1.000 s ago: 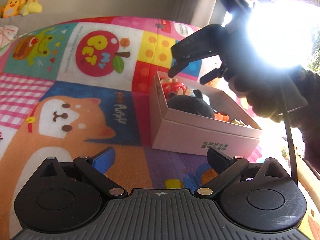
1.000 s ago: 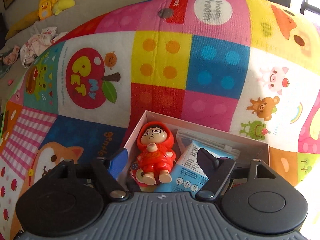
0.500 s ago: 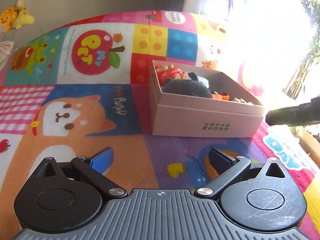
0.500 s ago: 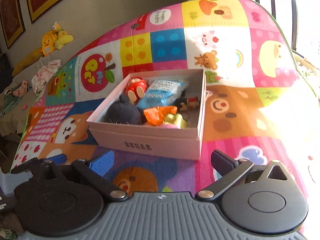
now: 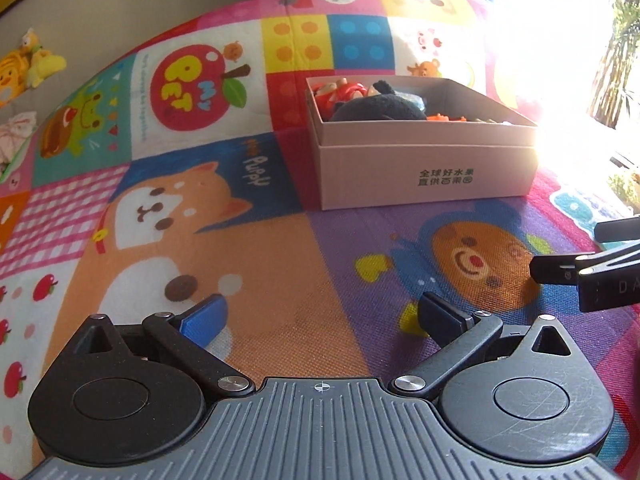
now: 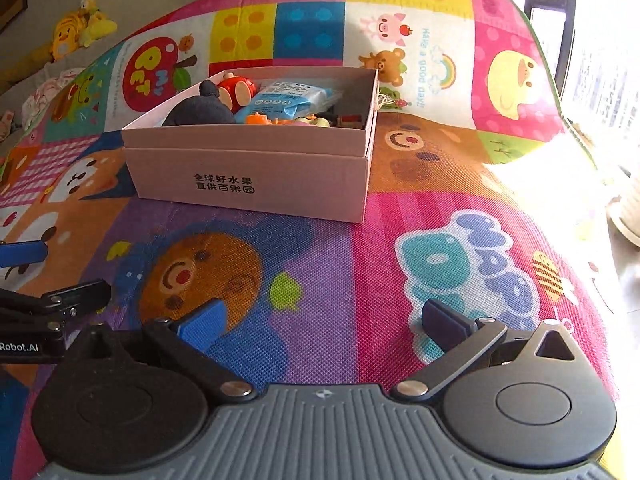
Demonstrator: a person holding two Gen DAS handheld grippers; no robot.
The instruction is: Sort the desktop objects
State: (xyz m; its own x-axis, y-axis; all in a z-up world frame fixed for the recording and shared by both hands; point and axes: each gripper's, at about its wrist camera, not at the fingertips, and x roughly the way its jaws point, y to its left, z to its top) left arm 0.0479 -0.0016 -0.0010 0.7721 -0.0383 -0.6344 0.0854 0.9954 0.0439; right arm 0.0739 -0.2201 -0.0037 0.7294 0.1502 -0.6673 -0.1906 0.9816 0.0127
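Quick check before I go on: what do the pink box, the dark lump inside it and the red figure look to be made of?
Pink box: looks like matte cardboard, with crisp folded edges and printed characters. Dark lump: probably plush fabric, fuzzy and rounded, no shine. Red figure: likely hard plastic or vinyl, smooth with glossy highlights. Both tongs are open and empty.
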